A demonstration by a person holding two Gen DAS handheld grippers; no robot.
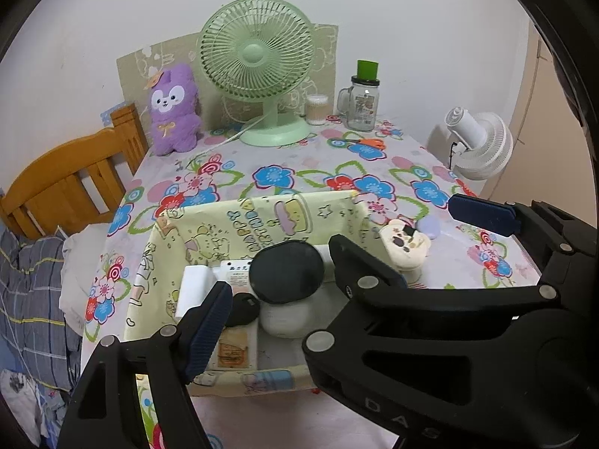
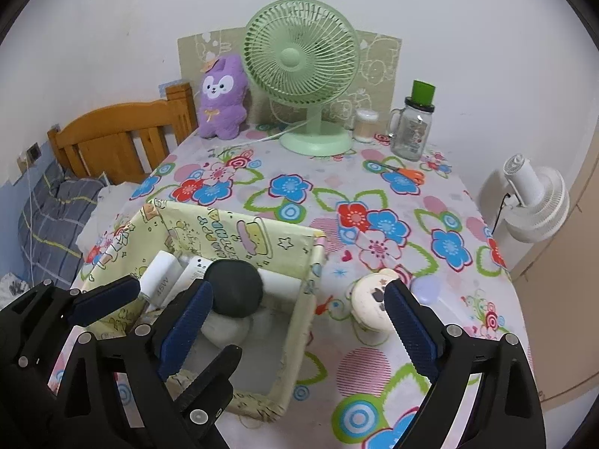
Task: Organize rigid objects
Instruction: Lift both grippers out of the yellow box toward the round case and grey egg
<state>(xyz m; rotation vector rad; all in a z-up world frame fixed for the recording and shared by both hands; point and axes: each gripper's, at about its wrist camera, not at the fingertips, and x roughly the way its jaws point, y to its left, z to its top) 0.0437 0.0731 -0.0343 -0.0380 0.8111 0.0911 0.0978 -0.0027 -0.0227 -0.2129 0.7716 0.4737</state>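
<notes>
The worktop (image 2: 374, 340) at the centre of the frame wears a smooth, printed floral cloth. On it, the basket (image 2: 299, 321) at lower left looks like soft printed fabric with a woven, straw-like base edge. Inside, the dark oval case (image 2: 236, 293) has a matt, slightly grainy finish; the white bottles (image 2: 159, 280) beside it look like smooth plastic. The green fan (image 2: 301, 56) at upper centre is glossy plastic, the purple toy (image 2: 222, 97) fuzzy plush, the jar (image 2: 411, 131) at upper right clear glass. The bed's headboard (image 2: 112, 138) at left is varnished wood. The tongs' pads (image 2: 411, 329) are ribbed blue rubber on matt black plastic arms with metal rivets.
</notes>
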